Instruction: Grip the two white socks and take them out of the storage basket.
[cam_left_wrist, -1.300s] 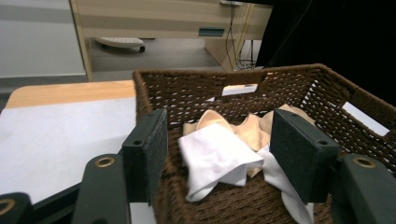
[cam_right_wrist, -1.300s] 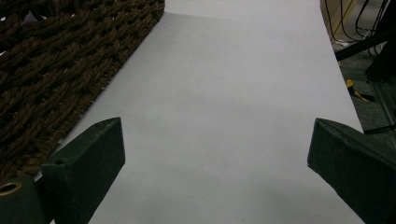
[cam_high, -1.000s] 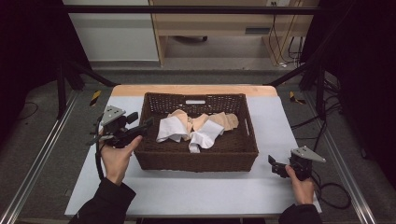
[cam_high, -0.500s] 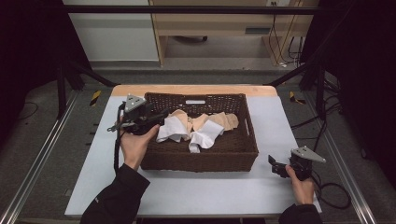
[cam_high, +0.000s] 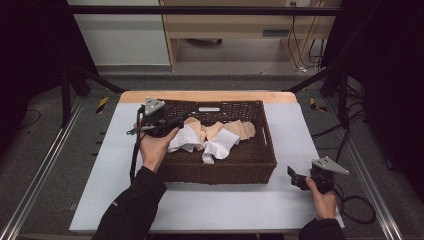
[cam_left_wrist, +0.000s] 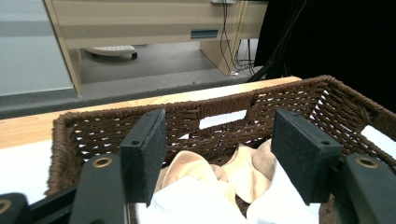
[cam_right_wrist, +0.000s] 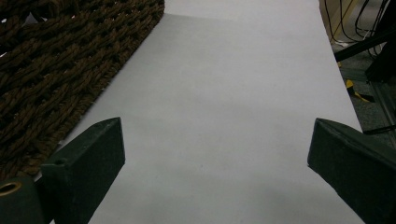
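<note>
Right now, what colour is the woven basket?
Dark brown basket, clearest in the high view.

We see black sleeves on both forearms. The left gripper (cam_high: 177, 120) and the right gripper (cam_high: 291, 175) are black, each with a grey three-cornered plate, brass-coloured screws, flat pads (cam_left_wrist: 143, 154) and a black cable.

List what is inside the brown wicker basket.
The basket holds a loose pile of cloth: white pieces in front and beige pieces toward the back. The left gripper, jaws open, is above the pile. Whatever lies beneath the cloth is covered.
</note>
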